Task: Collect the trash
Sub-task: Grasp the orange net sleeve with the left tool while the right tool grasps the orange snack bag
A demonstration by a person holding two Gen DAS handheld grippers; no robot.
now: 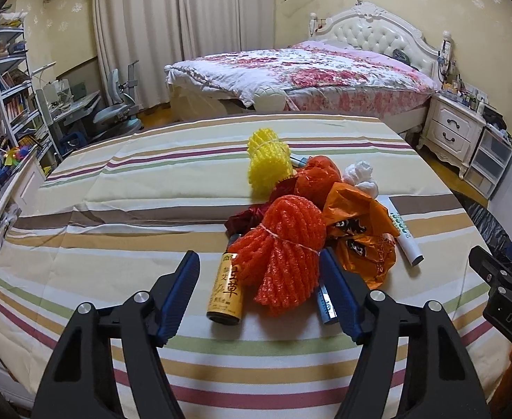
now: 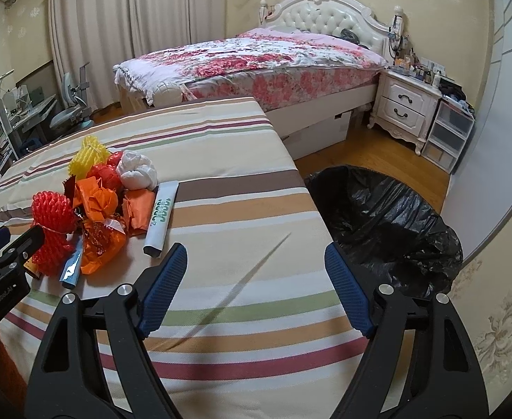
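Currently the left gripper (image 1: 264, 293) stands open at lower centre, fingers flanking the red foam net (image 1: 285, 244): light, soft, compressible; grip its tied waist. Right gripper (image 2: 256, 289) is open, empty. Farther right, the black-lined bin (image 2: 388, 223), probably empty.

Floral bed (image 1: 301, 70), white nightstand (image 2: 401, 108), curtains (image 1: 172, 28), wood floor (image 2: 371, 153).

Right tongs (image 1: 500, 289) read "DAS"; left tongs (image 2: 7, 262) read "GenRobot.AI".

Striped-cloth table (image 2: 242, 209) carries a trash pile (image 1: 301, 230) (foam nets, wrappers, tubes).
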